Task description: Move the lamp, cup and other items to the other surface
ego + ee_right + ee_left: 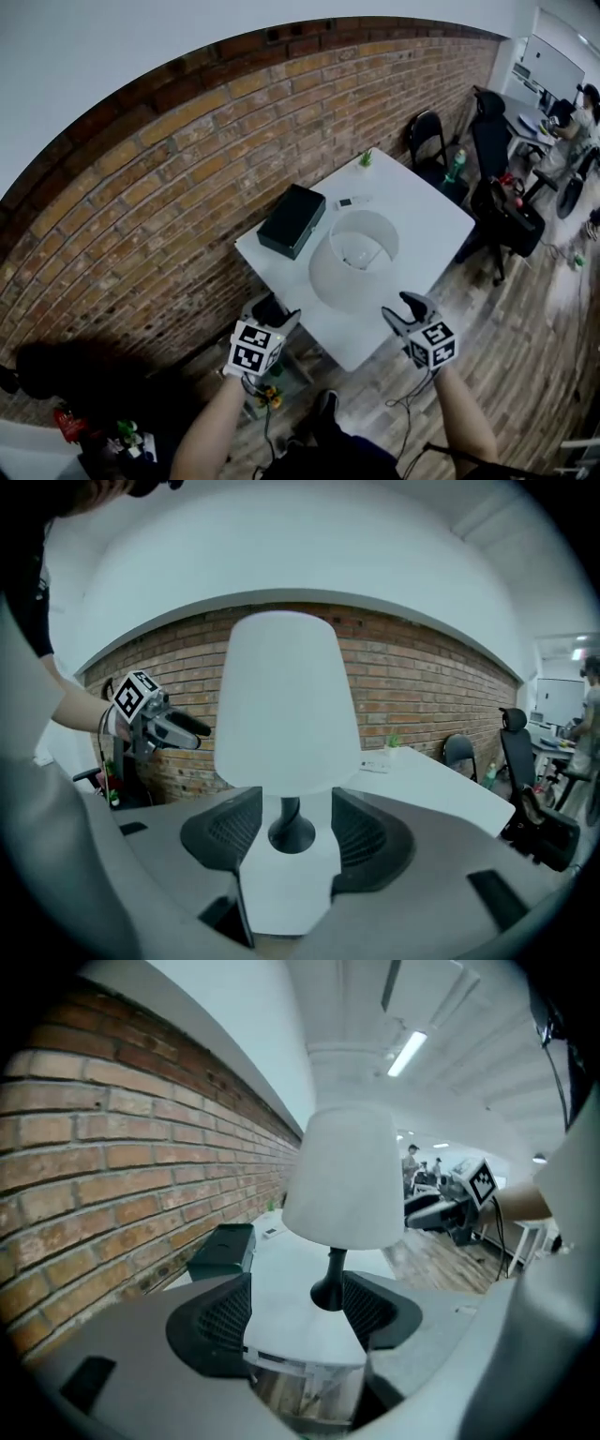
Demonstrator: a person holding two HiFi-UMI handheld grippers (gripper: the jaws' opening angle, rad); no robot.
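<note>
My left tongs [272, 309] hang just off the near-left edge of the white table [431, 220], at about seven o'clock from the lamp [354, 261]. Their jaws are spread with nothing pinched. In their own view the lamp's dark foot shows in the gap but stands farther in on the tabletop, untouched. A black box [292, 220] lies at ten o'clock from the lamp, on the side nearest the brick wall [187, 159]. The lamp stands upright toward the table's near corner, a white shade over a slim dark stem. At twelve o'clock from it lies a small pale flat thing [353, 201], perhaps a remote, and past that, at the far edge, a little green plant [366, 158]. My right tongs [411, 311] hover at five o'clock from the lamp, jaws likewise spread and empty, with the lamp's foot framed between them but clear of both pads.
</note>
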